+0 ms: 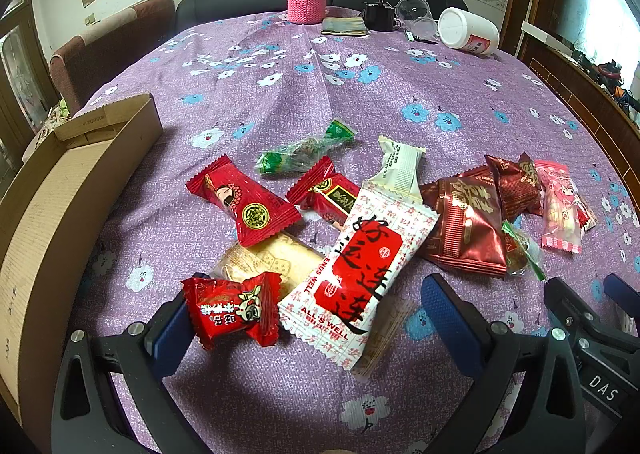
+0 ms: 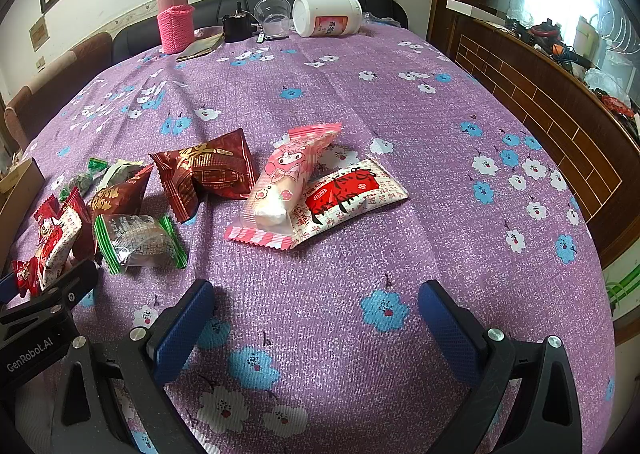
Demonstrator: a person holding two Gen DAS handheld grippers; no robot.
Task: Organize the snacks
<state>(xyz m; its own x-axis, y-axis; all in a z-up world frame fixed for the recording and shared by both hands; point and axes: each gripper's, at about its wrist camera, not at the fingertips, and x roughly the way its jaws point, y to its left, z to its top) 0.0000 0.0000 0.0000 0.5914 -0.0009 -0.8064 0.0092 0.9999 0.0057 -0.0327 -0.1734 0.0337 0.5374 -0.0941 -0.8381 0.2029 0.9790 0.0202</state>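
At the table's (image 1: 360, 102) left edge sits an open cardboard box (image 1: 80, 182), with bare cloth between it and the snack pile. The left hand-held gripper (image 1: 312, 318) is spread wide around a small red candy packet (image 1: 234, 308) and a white-and-red wrapper (image 1: 360, 266). Farther right, the right hand-held gripper (image 2: 316, 318) is spread over bare cloth, short of a pink snack (image 2: 280, 190); open cloth runs to the right edge.

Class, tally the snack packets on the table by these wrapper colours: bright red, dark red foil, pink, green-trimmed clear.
Bright red packets: 3
Dark red foil packets: 2
Pink packet: 1
Green-trimmed clear packets: 2
Total: 8
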